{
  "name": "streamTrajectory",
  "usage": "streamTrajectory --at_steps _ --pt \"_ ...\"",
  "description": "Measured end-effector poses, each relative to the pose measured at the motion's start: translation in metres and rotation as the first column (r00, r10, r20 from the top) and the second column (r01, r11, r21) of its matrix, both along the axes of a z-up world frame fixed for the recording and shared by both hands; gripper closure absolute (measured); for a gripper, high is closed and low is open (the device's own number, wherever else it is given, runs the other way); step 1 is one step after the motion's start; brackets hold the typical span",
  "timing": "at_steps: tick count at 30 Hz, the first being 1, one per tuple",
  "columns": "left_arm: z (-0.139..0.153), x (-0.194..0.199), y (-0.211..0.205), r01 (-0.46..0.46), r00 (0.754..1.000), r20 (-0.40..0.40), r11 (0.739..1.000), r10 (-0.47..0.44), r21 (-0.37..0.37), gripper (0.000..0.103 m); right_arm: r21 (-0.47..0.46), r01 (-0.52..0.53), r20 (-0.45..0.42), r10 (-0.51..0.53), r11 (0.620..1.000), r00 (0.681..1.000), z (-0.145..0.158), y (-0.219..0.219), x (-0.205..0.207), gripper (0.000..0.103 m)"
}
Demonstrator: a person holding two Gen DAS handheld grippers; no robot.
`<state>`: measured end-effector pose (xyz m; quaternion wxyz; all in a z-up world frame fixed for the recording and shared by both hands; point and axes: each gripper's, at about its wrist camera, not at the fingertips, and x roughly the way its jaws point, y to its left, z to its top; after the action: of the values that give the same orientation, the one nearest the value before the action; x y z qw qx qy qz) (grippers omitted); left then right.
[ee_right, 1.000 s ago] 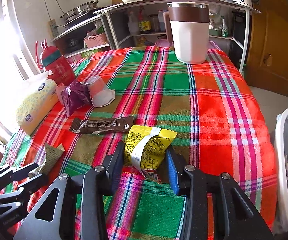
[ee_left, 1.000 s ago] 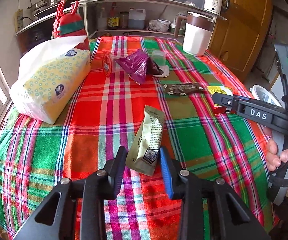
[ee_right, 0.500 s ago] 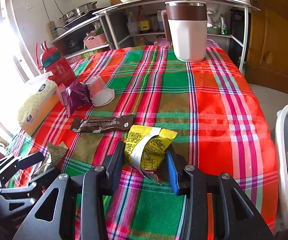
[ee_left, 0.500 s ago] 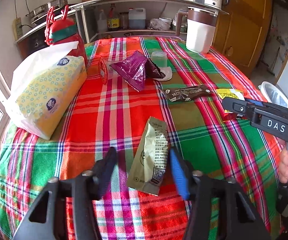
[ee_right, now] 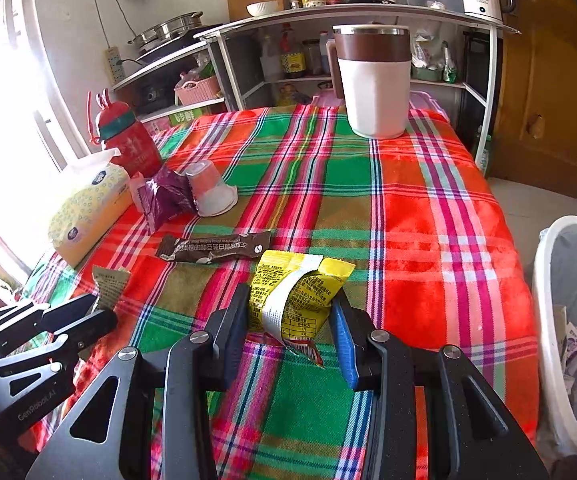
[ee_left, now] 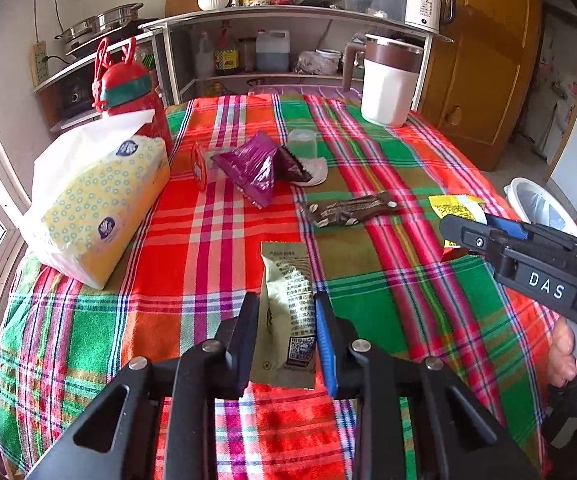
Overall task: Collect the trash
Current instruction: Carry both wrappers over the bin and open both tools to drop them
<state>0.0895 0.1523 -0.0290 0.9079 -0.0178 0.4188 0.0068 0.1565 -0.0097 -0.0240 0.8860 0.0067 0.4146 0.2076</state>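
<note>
My left gripper [ee_left: 286, 308] is shut on an olive-green wrapper [ee_left: 288, 300] that lies on the plaid tablecloth. My right gripper [ee_right: 292, 308] is shut on a yellow wrapper [ee_right: 296, 292] near the table's right side; it also shows in the left wrist view [ee_left: 458, 208]. A brown wrapper [ee_left: 348, 210] lies between them, also in the right wrist view [ee_right: 214, 248]. A purple wrapper [ee_left: 252, 168] and an overturned plastic cup [ee_right: 210, 192] lie farther back. A white trash bin [ee_right: 568, 320] stands on the floor right of the table.
A yellow tissue pack [ee_left: 96, 200] and a red bottle [ee_left: 132, 96] stand at the left. A white-and-brown jug [ee_right: 374, 84] stands at the far edge. Shelves with kitchenware are behind the table.
My left gripper moved forward around the olive wrapper, opened briefly, then closed on it. My right gripper stays shut on the yellow wrapper.
</note>
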Motion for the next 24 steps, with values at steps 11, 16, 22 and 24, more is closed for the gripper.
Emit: streamTrajectory --at_steps 11,16,22,24 --pt "0.028 -0.005 -0.030 0.049 0.997 0.060 0.999 -0.048 -0.014 0.074 0.037 0.016 0.046 -0.017 0.999 0.999 0.023 -0.027 -0.020 0.063" --pt "0.040 -0.004 -0.052 0.081 0.993 0.090 0.996 -0.078 -0.024 0.074 0.054 0.039 0.063 -0.042 0.998 0.997 0.034 -0.047 -0.026 0.063" --pt "0.051 -0.001 -0.084 0.129 0.985 0.117 0.991 -0.125 -0.028 0.074 0.060 0.082 0.085 -0.087 0.995 0.993 0.045 -0.076 -0.033 0.063" --pt "0.053 0.002 -0.095 0.149 0.982 0.122 0.988 -0.144 -0.029 0.074 0.062 0.096 0.091 -0.101 0.993 0.991 0.048 -0.087 -0.034 0.063"
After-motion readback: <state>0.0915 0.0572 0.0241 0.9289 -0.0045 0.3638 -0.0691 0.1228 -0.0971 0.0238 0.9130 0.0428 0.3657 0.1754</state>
